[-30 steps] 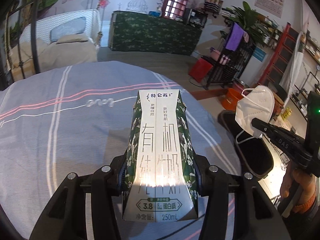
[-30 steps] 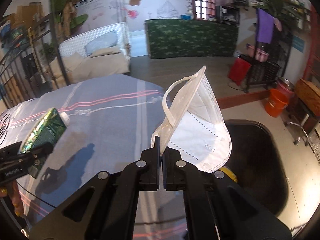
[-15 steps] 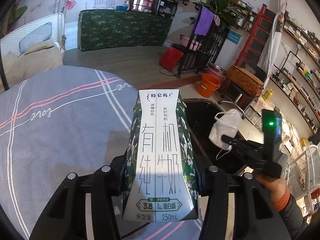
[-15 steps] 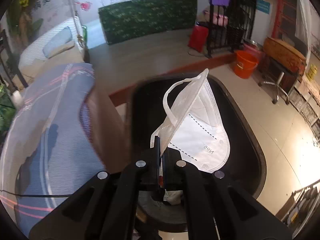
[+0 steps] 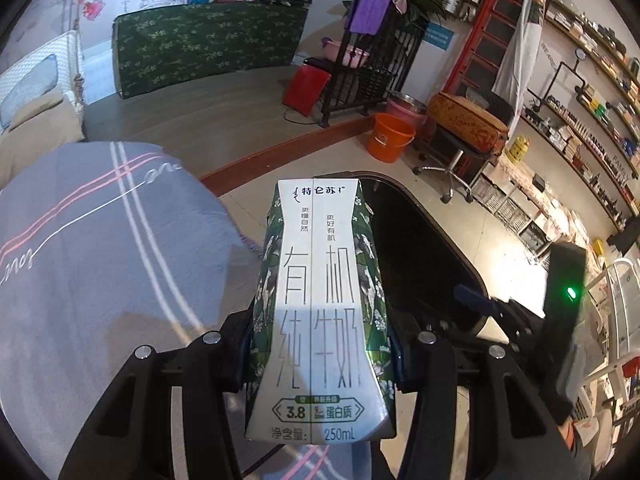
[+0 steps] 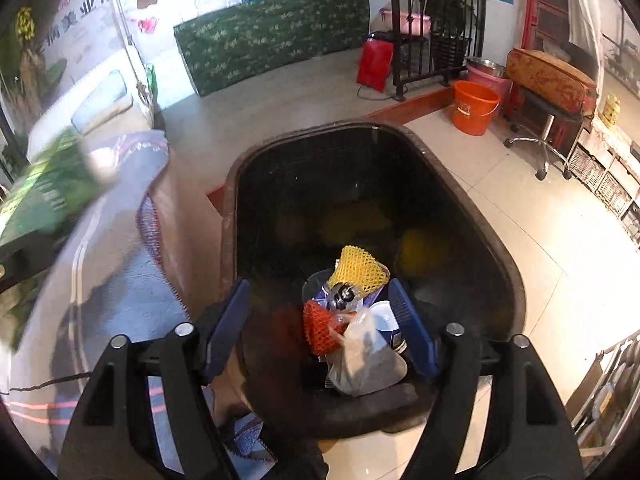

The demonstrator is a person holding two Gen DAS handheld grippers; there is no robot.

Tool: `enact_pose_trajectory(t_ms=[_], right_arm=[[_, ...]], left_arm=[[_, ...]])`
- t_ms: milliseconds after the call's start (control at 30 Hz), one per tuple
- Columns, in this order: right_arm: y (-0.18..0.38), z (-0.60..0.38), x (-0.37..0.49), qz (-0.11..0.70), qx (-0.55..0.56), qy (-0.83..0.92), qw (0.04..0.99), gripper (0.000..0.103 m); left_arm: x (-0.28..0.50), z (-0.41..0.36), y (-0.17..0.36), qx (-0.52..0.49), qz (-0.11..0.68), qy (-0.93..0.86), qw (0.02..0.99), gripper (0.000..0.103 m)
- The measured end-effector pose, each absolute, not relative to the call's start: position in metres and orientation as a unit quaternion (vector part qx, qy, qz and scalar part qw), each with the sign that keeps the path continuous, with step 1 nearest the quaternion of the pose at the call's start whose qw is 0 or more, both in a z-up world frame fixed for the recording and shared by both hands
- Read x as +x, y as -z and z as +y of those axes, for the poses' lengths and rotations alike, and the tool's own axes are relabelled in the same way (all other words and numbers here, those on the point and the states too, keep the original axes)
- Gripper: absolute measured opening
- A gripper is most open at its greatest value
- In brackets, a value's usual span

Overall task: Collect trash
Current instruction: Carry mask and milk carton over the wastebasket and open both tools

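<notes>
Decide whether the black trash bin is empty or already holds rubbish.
Not empty: the black trash bin holds yellow foam netting, red netting and a crumpled bag at its bottom.

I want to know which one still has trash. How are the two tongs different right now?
The left tongs are shut on the milk carton; the right tongs have just sprung open, with nothing between them. The left tongs hang by the edge of the striped cloth; the right tongs point into the black bin. Both are black and tilt downward.
</notes>
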State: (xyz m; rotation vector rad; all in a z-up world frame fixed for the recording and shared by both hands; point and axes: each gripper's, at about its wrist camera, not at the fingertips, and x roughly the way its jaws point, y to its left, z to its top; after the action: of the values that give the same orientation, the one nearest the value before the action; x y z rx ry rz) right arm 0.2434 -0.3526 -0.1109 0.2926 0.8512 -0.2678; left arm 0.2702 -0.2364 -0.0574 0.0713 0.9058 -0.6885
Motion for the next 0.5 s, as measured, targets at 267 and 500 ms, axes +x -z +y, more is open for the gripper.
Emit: enact_pose_trajectory(t_ms=[267,500], right_arm=[[0.099,-0.342,0.204,0.383,0.133,0.139,0.904,0.074],[0.095,-0.355,0.172,0.368,0.137,0.159,0.906,0.075]], left_arm=[[0.279,-0.294,0.065,0.075,0.436,0.346,0.828,0.05],[0.28,-0.332,0.077,0.108,0.446,0.362,0.811,0.05]])
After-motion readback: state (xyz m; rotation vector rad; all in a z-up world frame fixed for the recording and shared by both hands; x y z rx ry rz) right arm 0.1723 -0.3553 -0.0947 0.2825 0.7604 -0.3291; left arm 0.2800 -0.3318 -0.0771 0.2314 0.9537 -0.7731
